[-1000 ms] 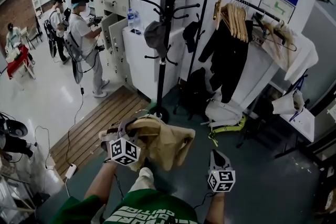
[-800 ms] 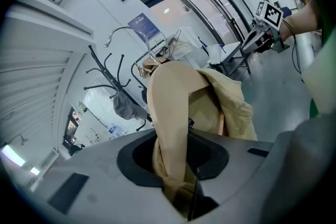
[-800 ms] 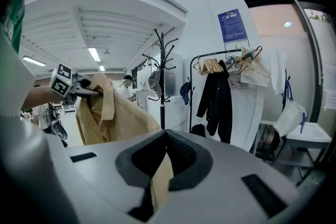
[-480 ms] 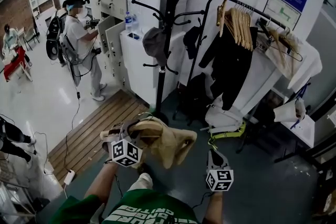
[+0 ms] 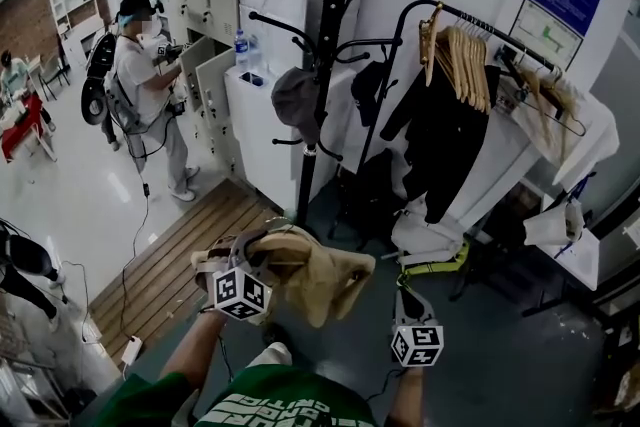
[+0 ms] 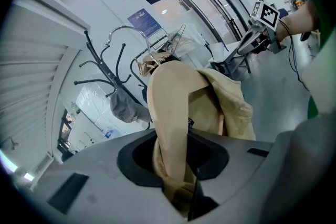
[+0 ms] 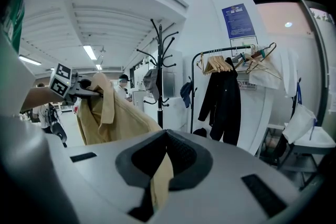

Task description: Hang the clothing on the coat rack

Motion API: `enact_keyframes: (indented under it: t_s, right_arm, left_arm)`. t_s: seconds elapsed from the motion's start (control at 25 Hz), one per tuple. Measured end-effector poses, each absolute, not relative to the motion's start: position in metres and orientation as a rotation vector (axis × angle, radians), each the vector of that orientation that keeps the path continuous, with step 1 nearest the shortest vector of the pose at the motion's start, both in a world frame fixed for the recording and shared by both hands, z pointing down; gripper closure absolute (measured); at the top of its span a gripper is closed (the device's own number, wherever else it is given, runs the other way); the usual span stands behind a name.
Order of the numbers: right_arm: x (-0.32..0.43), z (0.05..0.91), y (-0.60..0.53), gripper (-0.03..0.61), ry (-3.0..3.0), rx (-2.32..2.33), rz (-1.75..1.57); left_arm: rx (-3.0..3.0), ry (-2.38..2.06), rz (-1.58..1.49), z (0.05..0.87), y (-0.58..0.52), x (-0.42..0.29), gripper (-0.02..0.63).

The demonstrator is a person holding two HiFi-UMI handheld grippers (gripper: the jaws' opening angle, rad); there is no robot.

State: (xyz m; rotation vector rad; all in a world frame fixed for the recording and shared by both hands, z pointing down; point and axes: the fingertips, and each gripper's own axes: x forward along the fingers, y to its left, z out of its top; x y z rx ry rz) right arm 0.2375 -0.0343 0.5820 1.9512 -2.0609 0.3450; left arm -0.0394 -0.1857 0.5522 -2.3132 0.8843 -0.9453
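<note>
**Jacket gripped at both ends, rack not yet reached**

The left gripper (image 5: 250, 253) is clamping a thick fold of the tan jacket (image 5: 318, 280), with the cloth rising out of its jaws. The right gripper (image 5: 407, 305) is pinching a thin strip of the same jacket, jaws closed on it. Between the two, the jacket is hanging bunched in the air on the near side, well apart from any hook.

Farther off, the black coat rack (image 5: 322, 65) is standing by a white cabinet (image 5: 262, 130). A grey cap (image 5: 295, 100) is occupying one left hook, and several upper hooks are showing bare. To the right, a garment rail (image 5: 500, 23) is carrying a black coat (image 5: 435, 130).

We are judging the pick-up done. Closing in on the rack, draping the jacket over a bare hook and letting go are all remaining.
</note>
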Motion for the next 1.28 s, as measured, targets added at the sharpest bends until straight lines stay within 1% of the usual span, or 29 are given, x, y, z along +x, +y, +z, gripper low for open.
enact_keyframes:
  t_s: [0.64,1.08,1.28]
  right_arm:
    - [0.209,0.572,-0.114,0.571,-2.025,1.977,0.331]
    - [0.18,0.571,-0.156,0.571,-2.038,2.001,0.331]
    - [0.182,0.57,-0.171,0.571,-2.052,1.989,0.324]
  left_arm:
    - [-2.341,0.809,-0.891,0.546,-0.269,-0.046,0.512]
    - [-2.324,0.765,-0.874,0.538,-0.306,-0.051,0.512]
    - [-2.318,0.768,-0.882,0.539,-0.317,-0.05,0.512]
